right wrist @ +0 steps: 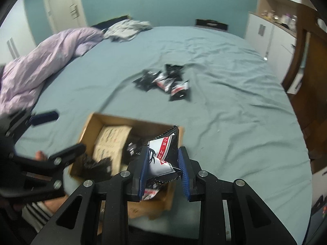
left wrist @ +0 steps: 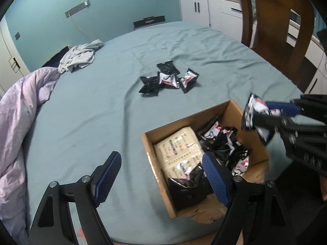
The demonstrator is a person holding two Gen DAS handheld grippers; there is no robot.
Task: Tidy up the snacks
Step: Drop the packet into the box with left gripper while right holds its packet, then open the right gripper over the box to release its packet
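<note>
Cardboard box [left wrist: 235, 110]: open-topped, on the teal bedsheet [left wrist: 92, 122] near its front edge; holds pale printed packs [left wrist: 179, 145] on one side, black sachets on the other.
Left gripper [left wrist: 161, 175]: blue-padded fingers spread wide, nothing between them; poised above the box's near corner, one finger over the sheet, the other over the box.
Right gripper [right wrist: 163, 171]: jaws pinching a black, white and red snack packet [right wrist: 163, 153]; held above the box's right end.
Packet axis: in the right wrist view its long axis runs up and away from the pads, serrated end uppermost, body crumpled between the pads.
Loose pile [left wrist: 169, 79]: a few like packets bunched mid-sheet, well apart from the box.
Left wrist view only: box contents sharp; wooden chair [left wrist: 276, 20] and white cabinets [left wrist: 204, 8] beyond the bed; held packet seen side-on, blurred.
Right wrist view only: pads' grip on the packet plain; box blurred; a hand [right wrist: 40, 155] behind the left gripper; door [right wrist: 63, 4] at far left.
Both views: lilac duvet [left wrist: 18, 122] and grey garment [left wrist: 81, 55] at the bed's far side.
</note>
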